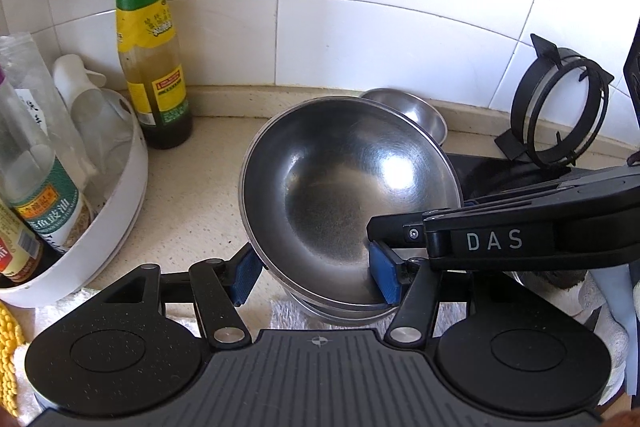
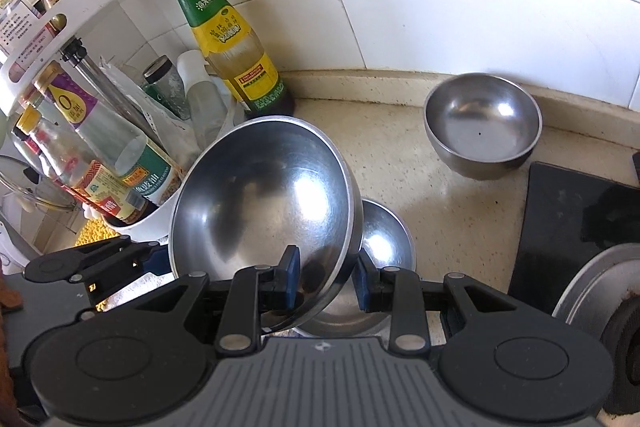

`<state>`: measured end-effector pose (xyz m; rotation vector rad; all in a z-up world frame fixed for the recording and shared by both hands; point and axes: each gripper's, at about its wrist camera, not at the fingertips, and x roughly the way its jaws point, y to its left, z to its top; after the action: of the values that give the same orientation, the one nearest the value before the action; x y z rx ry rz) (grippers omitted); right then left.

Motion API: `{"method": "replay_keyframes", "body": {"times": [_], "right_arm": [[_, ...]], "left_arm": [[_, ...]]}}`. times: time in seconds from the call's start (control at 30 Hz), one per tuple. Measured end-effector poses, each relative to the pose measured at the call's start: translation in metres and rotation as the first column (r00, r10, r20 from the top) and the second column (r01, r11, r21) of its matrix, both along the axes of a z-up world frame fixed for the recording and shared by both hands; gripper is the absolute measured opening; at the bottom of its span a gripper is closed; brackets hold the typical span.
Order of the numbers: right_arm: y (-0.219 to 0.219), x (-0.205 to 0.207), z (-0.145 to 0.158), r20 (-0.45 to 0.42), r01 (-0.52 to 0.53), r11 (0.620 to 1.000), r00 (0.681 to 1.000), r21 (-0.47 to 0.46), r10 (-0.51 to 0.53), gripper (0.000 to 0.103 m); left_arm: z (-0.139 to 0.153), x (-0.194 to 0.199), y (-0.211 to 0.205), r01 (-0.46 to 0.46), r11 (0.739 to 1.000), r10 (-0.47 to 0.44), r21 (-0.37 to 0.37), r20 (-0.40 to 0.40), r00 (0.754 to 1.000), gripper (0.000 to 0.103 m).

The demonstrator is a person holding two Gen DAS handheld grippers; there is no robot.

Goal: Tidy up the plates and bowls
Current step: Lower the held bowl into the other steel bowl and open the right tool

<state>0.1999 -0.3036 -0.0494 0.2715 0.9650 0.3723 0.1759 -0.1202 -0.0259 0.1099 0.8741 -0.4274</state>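
A large steel bowl (image 1: 340,187) (image 2: 260,203) hangs tilted above a second steel bowl (image 1: 340,311) (image 2: 384,239) that sits on a white towel. My right gripper (image 2: 326,281) (image 1: 420,223) is shut on the large bowl's rim, one pad inside and one outside. My left gripper (image 1: 316,275) is open around the bowl's near edge: the left pad (image 1: 244,275) is against the outer rim and the right pad (image 1: 386,277) is inside the bowl. A smaller steel bowl (image 1: 416,111) (image 2: 482,125) stands by the back wall.
A white two-tier rack (image 1: 120,195) (image 2: 64,27) of sauce bottles crowds the left. A tall yellow-green bottle (image 1: 150,39) (image 2: 228,39) stands beside it. A black stove top (image 2: 576,223) with its pan support (image 1: 560,111) lies on the right. A yellow cloth (image 1: 8,351) lies at the near left.
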Motion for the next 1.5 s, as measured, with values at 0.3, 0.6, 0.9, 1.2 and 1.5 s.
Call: {"method": "replay_keyframes", "body": {"times": [0.3,0.6,0.9,1.2,1.5], "right_arm": [[0.000,-0.003,-0.011,-0.036,0.007,1.000,0.999,-0.004,-0.007,0.034],[0.004,0.004,-0.020,-0.067,0.002,1.000,0.998,-0.022,-0.004,0.034],[0.002,0.009,-0.023,-0.077,0.000,1.000,0.997,-0.030,-0.002,0.034],[0.004,0.009,-0.024,-0.098,0.001,0.999,0.995,-0.039,-0.005,0.034],[0.002,0.009,-0.026,-0.111,0.009,0.998,0.994,-0.059,-0.015,0.035]], "left_arm": [[-0.008,-0.002,-0.001,0.022,1.000,-0.022,0.014,-0.027,0.999,0.066],[-0.020,0.008,0.000,0.021,0.999,-0.019,0.029,-0.075,0.997,0.066],[-0.024,0.012,-0.003,0.029,0.999,-0.026,0.037,-0.080,0.996,0.066],[-0.027,0.013,-0.004,0.039,0.998,-0.035,0.044,-0.093,0.995,0.067],[-0.028,0.014,-0.002,0.054,0.998,-0.050,0.039,-0.101,0.994,0.068]]}}
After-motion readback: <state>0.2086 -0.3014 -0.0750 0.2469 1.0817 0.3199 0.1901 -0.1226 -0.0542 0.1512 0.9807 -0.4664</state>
